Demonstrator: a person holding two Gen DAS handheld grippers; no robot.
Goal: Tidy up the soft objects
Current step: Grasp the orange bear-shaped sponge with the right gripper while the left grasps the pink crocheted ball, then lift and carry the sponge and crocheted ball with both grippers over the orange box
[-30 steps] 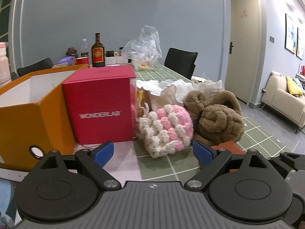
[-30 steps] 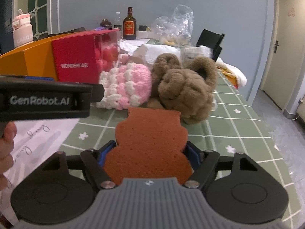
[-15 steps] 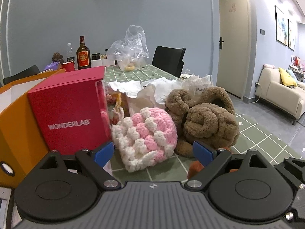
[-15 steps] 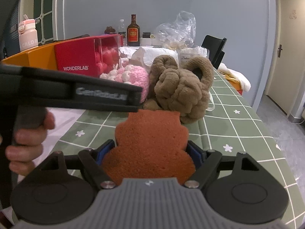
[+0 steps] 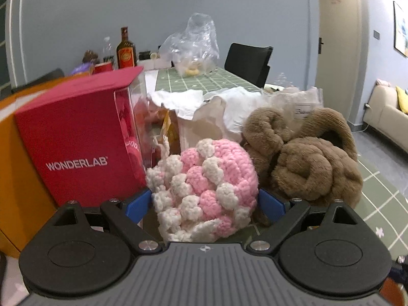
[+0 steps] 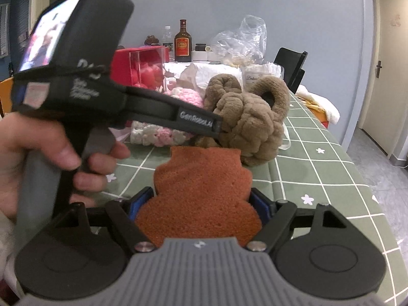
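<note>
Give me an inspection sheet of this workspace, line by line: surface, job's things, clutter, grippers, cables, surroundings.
Surface: green checked tablecloth, white grid lines with small flowers.
Job's things: pink-and-white crochet piece beside brown plush knot, which looks to touch it; orange sponge.
Clutter: red WONDERLAB box, orange box left of it, paper wrappings, plastic bag, brown bottle.
Grippers: left gripper open, blue pads flanking the crochet piece; right gripper shut on the sponge.
Cables: nothing seen.
Surroundings: grey wall, black chair, door, sofa.
</note>
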